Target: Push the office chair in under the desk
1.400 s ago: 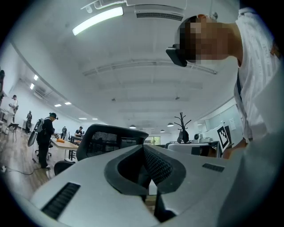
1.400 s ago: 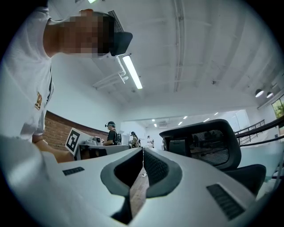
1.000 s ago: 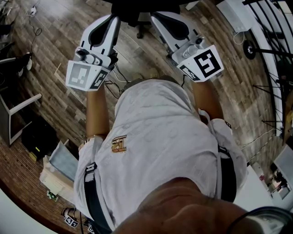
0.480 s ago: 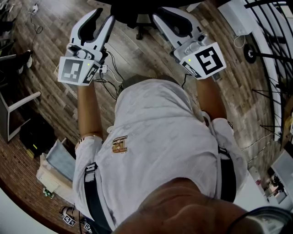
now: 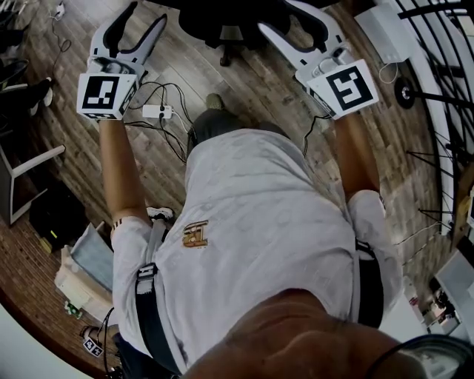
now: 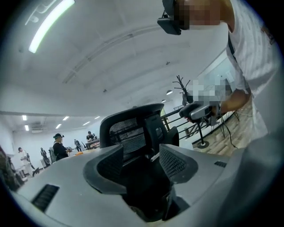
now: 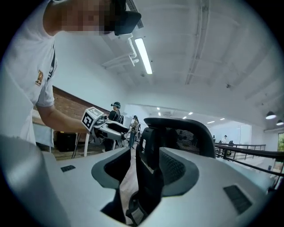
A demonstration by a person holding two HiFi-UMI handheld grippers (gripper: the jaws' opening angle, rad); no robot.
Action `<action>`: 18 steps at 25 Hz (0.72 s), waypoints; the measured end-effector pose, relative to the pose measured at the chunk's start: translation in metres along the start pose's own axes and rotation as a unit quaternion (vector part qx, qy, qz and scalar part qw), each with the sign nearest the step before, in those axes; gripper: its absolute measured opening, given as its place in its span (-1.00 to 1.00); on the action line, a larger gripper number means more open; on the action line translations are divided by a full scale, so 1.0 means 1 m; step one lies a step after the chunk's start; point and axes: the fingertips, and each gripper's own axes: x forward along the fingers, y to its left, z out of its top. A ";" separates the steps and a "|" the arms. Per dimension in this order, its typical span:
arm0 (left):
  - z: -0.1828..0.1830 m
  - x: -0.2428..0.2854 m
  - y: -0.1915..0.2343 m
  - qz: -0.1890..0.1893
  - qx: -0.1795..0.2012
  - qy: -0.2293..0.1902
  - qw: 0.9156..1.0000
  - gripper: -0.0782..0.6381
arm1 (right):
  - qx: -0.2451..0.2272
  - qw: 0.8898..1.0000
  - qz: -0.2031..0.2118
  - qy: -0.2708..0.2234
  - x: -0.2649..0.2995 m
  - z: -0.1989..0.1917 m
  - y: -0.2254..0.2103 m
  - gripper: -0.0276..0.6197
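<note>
The black office chair [image 5: 222, 16] stands at the top of the head view, right in front of the person. My left gripper [image 5: 142, 18] is at the chair's left side and my right gripper [image 5: 300, 18] at its right side. Both have just been opening, and both are now open. In the left gripper view the mesh backrest [image 6: 128, 128] shows through the gap of my left gripper [image 6: 141, 153]. In the right gripper view the chair back [image 7: 182, 131] stands in the gap of my right gripper [image 7: 145, 155], and the pads do not press on it. No desk is visible.
A white power adapter [image 5: 159, 111] and black cables lie on the wood floor by the person's feet. A black railing [image 5: 437, 44] runs along the right. Boxes and papers [image 5: 81, 274] sit at the lower left. Several people stand far off [image 6: 57, 144].
Both grippers have moved outward and toward the chair, and their jaws went from shut to open. The person has stepped toward the chair.
</note>
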 end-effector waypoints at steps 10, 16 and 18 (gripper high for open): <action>-0.051 0.037 0.046 -0.024 0.111 0.089 0.990 0.07 | -0.077 0.991 -0.034 0.103 0.011 -0.033 -0.053 -0.23; -0.082 0.057 0.080 -0.035 0.199 0.156 0.967 0.11 | -0.140 0.971 -0.060 0.186 0.016 -0.062 -0.091 -0.19; -0.092 0.062 0.092 -0.041 0.213 0.173 0.961 0.11 | -0.168 0.959 -0.064 0.221 0.017 -0.072 -0.103 -0.18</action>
